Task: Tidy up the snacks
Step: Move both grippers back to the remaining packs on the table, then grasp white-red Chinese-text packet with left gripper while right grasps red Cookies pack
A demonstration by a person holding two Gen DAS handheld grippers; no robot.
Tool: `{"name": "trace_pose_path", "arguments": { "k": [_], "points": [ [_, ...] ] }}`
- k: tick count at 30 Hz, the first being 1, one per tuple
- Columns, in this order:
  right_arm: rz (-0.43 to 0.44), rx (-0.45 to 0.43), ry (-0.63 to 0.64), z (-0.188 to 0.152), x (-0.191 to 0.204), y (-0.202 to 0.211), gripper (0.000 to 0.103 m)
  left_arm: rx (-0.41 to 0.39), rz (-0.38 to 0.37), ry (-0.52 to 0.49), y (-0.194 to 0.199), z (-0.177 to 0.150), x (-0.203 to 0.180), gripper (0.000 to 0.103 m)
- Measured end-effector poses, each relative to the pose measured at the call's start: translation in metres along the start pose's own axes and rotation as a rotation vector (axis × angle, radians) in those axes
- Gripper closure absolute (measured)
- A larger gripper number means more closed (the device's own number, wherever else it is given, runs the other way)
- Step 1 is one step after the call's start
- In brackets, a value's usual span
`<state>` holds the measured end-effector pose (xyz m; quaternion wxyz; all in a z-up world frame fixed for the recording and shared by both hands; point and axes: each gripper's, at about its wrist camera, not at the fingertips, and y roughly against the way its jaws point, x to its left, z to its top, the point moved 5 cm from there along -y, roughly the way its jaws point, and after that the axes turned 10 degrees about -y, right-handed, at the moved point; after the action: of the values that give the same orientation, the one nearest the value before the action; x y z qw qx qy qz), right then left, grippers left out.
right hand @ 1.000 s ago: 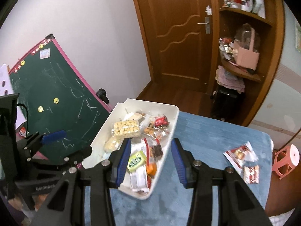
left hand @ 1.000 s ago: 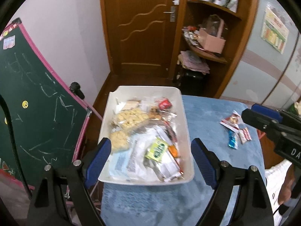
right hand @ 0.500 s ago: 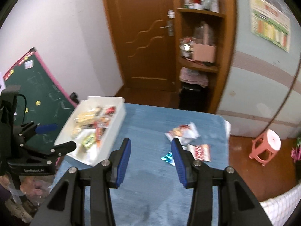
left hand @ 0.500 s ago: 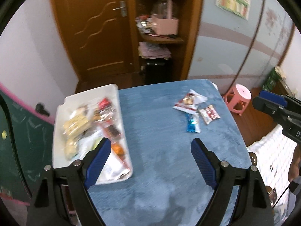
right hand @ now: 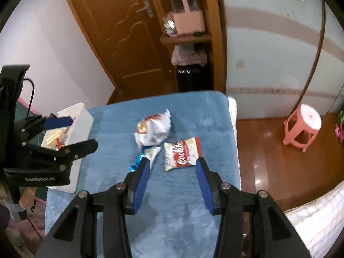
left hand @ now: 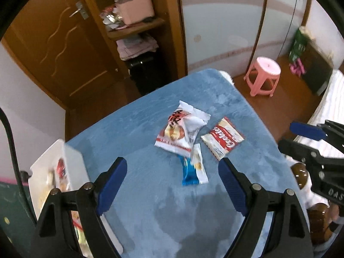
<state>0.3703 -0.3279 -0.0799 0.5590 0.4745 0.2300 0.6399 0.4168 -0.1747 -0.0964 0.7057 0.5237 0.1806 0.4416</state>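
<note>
Three loose snacks lie on the blue tablecloth point(left hand: 150, 193): a white-and-red packet point(left hand: 180, 129) point(right hand: 152, 129), a "Cookies" packet point(left hand: 222, 138) point(right hand: 182, 153) and a small blue-and-white packet point(left hand: 193, 169) point(right hand: 137, 161). My left gripper point(left hand: 172, 165) hovers open and empty just short of the small packet. My right gripper point(right hand: 172, 161) is open with a narrower gap, empty, and the Cookies packet lies beyond its tips. The white tray point(left hand: 71, 165) point(right hand: 79, 124), full of snacks, sits at the table's left edge. Each gripper shows in the other's view: right point(left hand: 301, 138), left point(right hand: 73, 133).
A pink stool point(left hand: 263, 75) point(right hand: 303, 124) stands on the wooden floor past the table's right edge. A wooden door point(right hand: 120, 32) and shelves with a pink box point(left hand: 137, 10) are behind the table. A bed edge point(left hand: 331, 111) is at the right.
Both grippers have swung right and lower, from over the tray to the loose packets. The tray has slid to the left edge of both views. Neither pair of jaws has changed its gap.
</note>
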Motion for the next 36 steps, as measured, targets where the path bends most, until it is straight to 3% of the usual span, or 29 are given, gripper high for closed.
{"name": "trace_pose_path", "arguments": {
  "k": [12,22,25,31,36],
  "points": [
    [0.050,0.106,-0.054,-0.002,-0.026,-0.087,0.058,0.121,0.015,-0.014,-0.101,0.035,-0.001,0.017],
    [0.057,0.160,-0.092,-0.006,-0.036,-0.142,0.057,0.159,-0.018,-0.011,-0.141,0.038,-0.001,0.017],
    [0.078,0.140,-0.071,-0.008,-0.030,-0.142,0.043,0.167,-0.020,0.008,-0.154,0.036,0.003,0.017],
    [0.038,0.110,0.014,-0.018,-0.009,-0.146,0.021,0.183,-0.064,0.077,-0.175,0.032,0.010,0.017],
    [-0.076,0.085,0.140,-0.026,0.007,-0.154,0.014,0.175,-0.092,0.089,-0.183,0.032,0.006,0.017]
  ]
}}
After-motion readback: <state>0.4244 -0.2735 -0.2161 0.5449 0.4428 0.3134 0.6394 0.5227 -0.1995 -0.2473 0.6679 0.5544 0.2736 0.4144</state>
